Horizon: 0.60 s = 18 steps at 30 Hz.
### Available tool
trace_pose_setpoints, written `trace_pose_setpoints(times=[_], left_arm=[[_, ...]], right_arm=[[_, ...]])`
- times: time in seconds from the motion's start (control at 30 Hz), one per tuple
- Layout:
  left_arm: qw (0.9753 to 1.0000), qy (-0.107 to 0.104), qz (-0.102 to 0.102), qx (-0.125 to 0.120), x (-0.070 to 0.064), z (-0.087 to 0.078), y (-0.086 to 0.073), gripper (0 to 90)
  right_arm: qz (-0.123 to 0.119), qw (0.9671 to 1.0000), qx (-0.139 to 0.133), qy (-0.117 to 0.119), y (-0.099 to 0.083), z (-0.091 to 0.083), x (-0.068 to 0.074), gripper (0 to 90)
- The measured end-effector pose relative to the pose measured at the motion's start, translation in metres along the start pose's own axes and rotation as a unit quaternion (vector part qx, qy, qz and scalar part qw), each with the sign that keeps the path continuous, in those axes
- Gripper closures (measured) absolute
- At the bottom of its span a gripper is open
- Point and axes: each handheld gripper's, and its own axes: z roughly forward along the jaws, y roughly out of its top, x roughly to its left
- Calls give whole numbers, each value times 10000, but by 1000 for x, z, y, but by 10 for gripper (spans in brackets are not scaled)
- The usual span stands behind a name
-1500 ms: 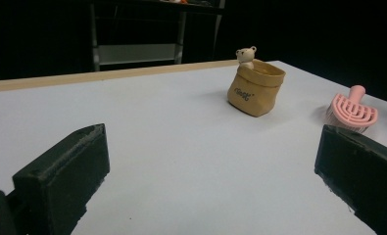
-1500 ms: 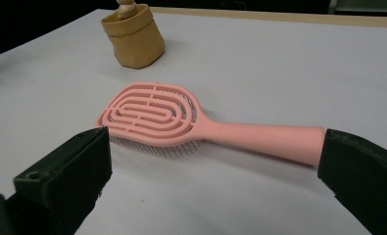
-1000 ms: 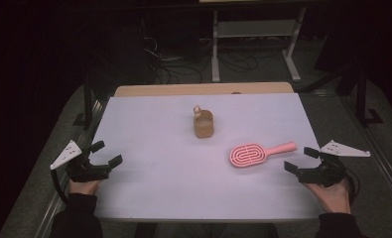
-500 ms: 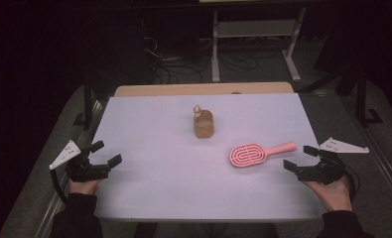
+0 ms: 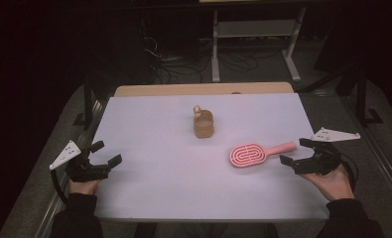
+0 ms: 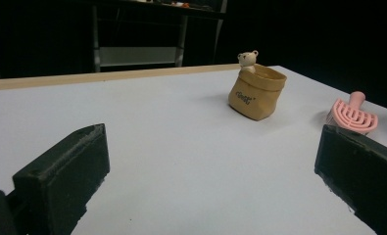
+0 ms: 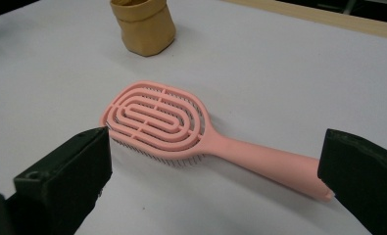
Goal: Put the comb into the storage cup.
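The pink hairbrush [image 5: 255, 153] lies ungrasped on the table [image 5: 149, 119], the right hand-held gripper [image 5: 300, 151] wide open, empty, near its handle; grasping remains.

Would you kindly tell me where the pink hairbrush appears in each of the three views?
High view: the pink hairbrush lies right of centre on the table, handle toward the right gripper.
Left gripper view: at the right edge, beyond the right-hand jaw.
Right gripper view: centre, between the open jaws.
Shared landmark: the tan pouch, farther back than the brush.
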Motion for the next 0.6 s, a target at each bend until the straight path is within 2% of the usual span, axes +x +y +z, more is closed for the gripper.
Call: trace_pose_setpoints(times=[0.23,0.6], left_arm=[[10000,-9,-3,9,0,1,0,0],[10000,-13,1,24,0,1,0,0]], right_arm=[[-93,9998,193,41,8,6,-1,0],[-377,9979,514,72,25,9,-4,0]])
